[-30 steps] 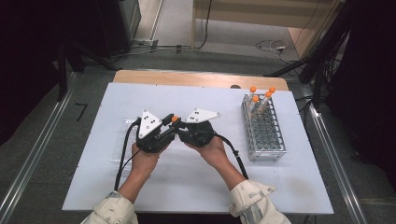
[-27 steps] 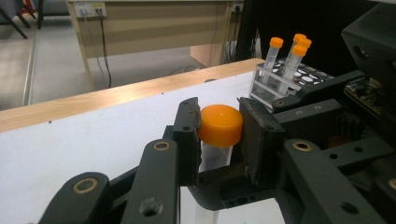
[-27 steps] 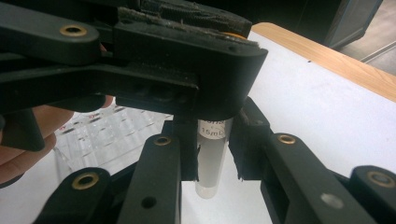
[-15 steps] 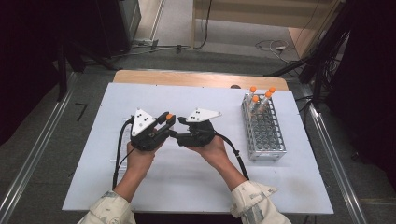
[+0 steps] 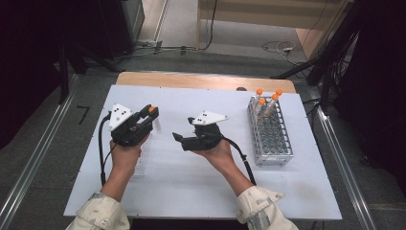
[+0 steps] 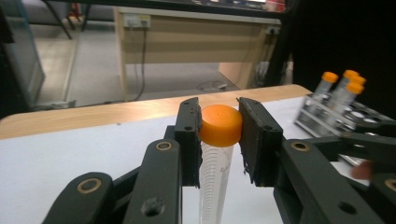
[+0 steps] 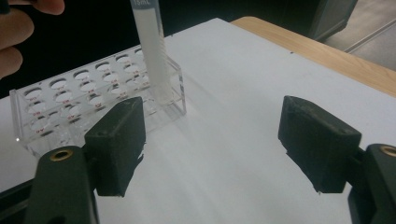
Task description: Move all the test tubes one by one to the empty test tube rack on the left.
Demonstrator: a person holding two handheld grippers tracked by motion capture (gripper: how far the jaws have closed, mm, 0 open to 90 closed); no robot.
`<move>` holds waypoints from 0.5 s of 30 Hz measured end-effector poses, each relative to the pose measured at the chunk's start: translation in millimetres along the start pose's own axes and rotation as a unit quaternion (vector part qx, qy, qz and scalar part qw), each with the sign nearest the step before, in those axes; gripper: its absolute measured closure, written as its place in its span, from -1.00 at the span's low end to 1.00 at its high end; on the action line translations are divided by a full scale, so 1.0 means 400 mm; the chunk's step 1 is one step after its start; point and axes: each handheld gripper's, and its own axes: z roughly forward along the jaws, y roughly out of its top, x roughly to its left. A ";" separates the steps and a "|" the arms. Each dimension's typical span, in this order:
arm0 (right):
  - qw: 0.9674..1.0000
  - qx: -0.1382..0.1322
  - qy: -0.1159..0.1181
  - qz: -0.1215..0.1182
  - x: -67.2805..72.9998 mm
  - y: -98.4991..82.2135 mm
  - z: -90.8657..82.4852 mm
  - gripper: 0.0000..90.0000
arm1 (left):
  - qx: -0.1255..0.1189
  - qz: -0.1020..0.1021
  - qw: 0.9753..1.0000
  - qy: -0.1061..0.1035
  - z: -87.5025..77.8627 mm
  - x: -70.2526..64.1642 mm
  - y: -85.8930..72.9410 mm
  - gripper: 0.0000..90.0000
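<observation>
Left gripper [image 5: 152, 116] clamped on an orange-capped tube [image 6: 219, 140], held over the left half of the white table [image 5: 191, 191]. The left gripper view shows the grip closely: both pads press the sides of the orange cap [image 6: 220, 125], and the clear graduated body hangs straight down between the jaws. From the high view, the cap reads as a small orange dot at the jaw tips; the tube body is hard to make out there.

Right gripper [image 5: 178, 139] near the table's middle, jaws spread wide; they have just been opening, with nothing between them.

The right gripper view gives what the high view barely hints at: a clear plastic rack [image 7: 93, 100] lying on the table, with the tube's lower end at one of its end holes. Whether the tip is inside the hole or just above it cannot be told. The tube's top is cut off by the frame edge there, and fingertips [image 7: 18, 32] show at the upper left corner.

Metal rack [image 5: 269, 129] stands by the table's right edge, with three orange-capped tubes [image 5: 266, 98] at its far end.
</observation>
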 end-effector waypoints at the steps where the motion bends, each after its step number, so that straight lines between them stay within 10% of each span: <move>1: 1.000 0.001 -0.002 0.003 0.000 -0.001 -0.001 -0.57 | 0.000 0.000 1.000 0.000 0.000 0.000 0.000 0.56; 15: 1.000 0.004 -0.017 0.019 -0.016 -0.011 -0.009 -0.65 | -0.007 -0.008 0.999 0.034 -0.003 0.071 0.004 0.56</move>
